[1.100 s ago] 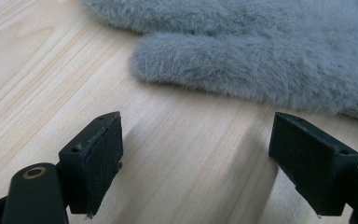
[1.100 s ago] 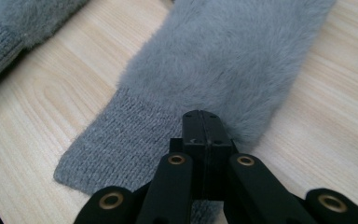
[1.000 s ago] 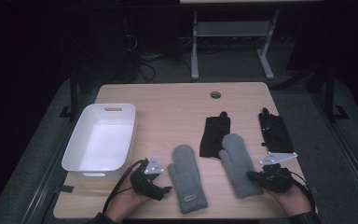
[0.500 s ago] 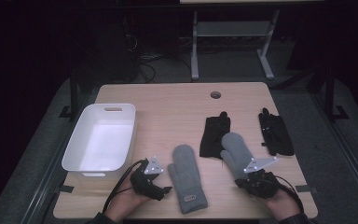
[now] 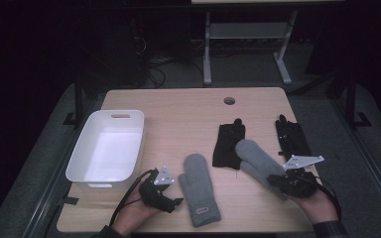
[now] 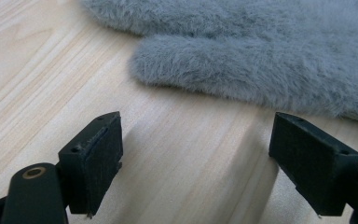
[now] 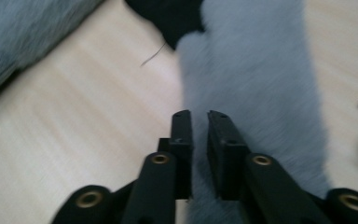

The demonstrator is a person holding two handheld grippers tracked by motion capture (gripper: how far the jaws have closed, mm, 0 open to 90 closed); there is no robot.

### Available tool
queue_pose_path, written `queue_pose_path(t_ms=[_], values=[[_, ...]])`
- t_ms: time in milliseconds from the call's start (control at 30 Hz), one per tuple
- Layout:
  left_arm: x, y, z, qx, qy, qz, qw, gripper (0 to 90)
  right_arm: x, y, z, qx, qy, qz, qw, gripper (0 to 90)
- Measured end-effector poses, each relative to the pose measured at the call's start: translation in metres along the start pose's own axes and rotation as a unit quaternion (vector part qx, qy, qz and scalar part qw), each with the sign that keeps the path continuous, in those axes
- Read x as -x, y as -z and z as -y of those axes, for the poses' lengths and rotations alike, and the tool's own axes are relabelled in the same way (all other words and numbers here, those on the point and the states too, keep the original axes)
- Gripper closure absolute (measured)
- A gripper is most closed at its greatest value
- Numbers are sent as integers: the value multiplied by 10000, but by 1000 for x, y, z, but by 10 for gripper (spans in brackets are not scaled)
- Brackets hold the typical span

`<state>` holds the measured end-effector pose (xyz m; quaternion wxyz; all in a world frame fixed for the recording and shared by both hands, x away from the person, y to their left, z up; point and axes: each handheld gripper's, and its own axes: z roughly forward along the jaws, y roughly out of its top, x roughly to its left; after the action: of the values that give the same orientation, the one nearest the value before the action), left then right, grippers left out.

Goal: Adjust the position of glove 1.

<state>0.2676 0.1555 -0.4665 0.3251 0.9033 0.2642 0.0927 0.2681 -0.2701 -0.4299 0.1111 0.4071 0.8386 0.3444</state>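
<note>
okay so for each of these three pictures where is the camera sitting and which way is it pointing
High view: above the person's side, looking forward and down on the table; both hands, left gripper, right gripper.
Left gripper view: on the left gripper, looking along its wide-apart jaws at the left grey mitten.
Right gripper view: on the right gripper, jaws just opening, over the right grey mitten.
Shared: the mittens, the tabletop.
</note>
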Motion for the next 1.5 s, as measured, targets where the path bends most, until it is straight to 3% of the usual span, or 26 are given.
queue_pose_path(t_ms=[167,333,633,700,867,967,1100,1200,1267,1367,1500], values=[[0,0,0,0,-9,5,10000,166,17,-7,-11,89,-116,20,9999,632],[0,0,0,-3,-15,9,10000,166,29,-18,-21,98,-81,75,9999,584],[0,0,0,-7,-15,8,10000,166,29,-38,-17,-158,-24,159,9997,532],[0,0,0,-10,-15,7,10000,166,29,-45,-14,-256,15,190,9995,569],[0,0,0,-4,-16,10,10000,166,30,-45,-10,-206,96,160,9996,818],[0,0,0,-2,-16,12,10000,166,31,-43,-10,-172,73,110,9998,849],[0,1,-2,-76,-26,-15,10000,179,31,-33,-12,70,-38,69,9999,868],[0,4,-4,-102,56,43,9999,290,28,-25,-15,140,-31,108,9998,876],[1,9,-5,17,106,208,9997,447,27,-22,-18,181,-49,110,9998,878],[4,15,-8,125,7,391,9992,669,26,-17,-21,295,-115,94,9995,880],[11,14,-11,47,-231,636,9977,887,23,-7,-26,487,-153,63,9987,881]])
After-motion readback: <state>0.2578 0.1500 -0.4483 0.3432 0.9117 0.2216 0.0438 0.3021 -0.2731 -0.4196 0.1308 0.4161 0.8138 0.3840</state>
